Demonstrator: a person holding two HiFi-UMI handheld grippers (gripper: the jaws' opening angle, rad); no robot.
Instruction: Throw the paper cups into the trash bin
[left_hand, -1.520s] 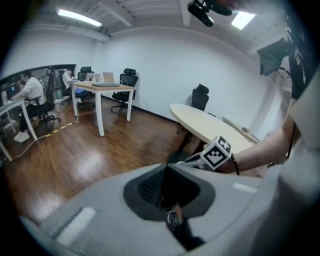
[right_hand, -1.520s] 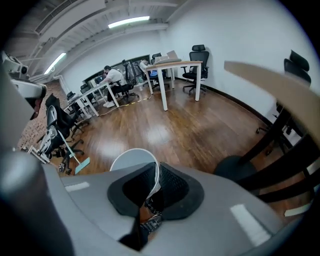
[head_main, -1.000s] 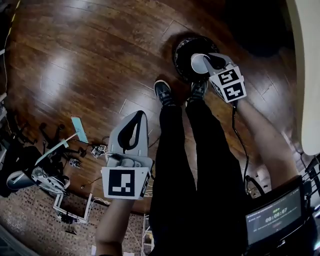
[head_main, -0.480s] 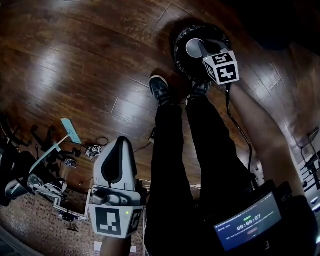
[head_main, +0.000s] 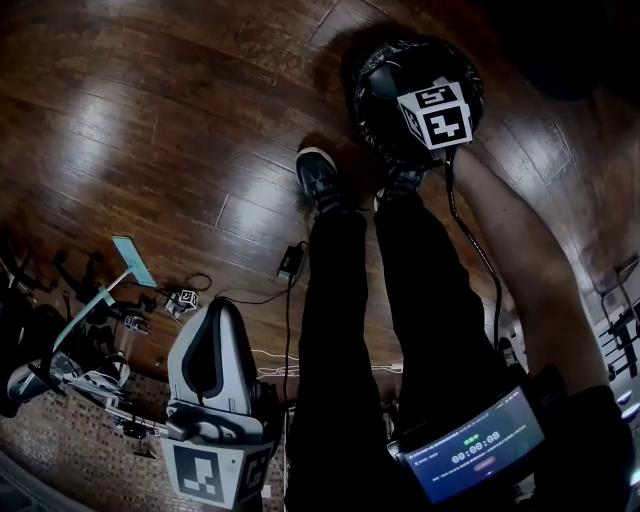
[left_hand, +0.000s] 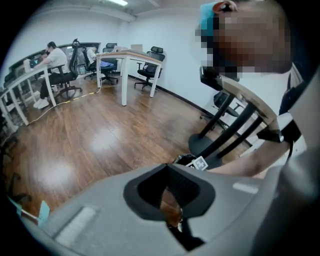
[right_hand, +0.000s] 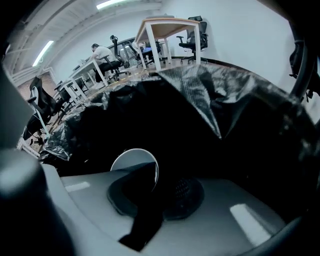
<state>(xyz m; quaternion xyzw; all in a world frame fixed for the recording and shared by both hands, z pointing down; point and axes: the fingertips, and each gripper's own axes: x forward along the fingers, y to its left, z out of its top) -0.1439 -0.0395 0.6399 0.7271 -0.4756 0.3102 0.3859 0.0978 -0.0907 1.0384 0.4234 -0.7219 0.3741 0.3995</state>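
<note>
The black-lined trash bin (head_main: 372, 105) stands on the wood floor just beyond the person's shoes. My right gripper (head_main: 395, 80) reaches down into its mouth, and its marker cube (head_main: 435, 112) hides the jaws in the head view. In the right gripper view the right gripper (right_hand: 160, 175) is shut on a white paper cup (right_hand: 131, 161), whose round rim shows against the dark bin liner (right_hand: 200, 100). My left gripper (head_main: 213, 310) hangs low at the person's left side, away from the bin. Its curved pads meet at the tips around nothing, seen in the left gripper view (left_hand: 167, 172).
The person's legs and shoes (head_main: 318, 180) stand right before the bin. A cable with an adapter (head_main: 292, 262) lies on the floor. Stands and loose gear (head_main: 90, 340) crowd the left. A chair base (left_hand: 210, 145) is near the bin; desks and seated people are far off.
The right gripper has moved forward over the bin and down into its mouth, so the cup no longer shows in the head view. The left gripper has dropped back toward the body.
</note>
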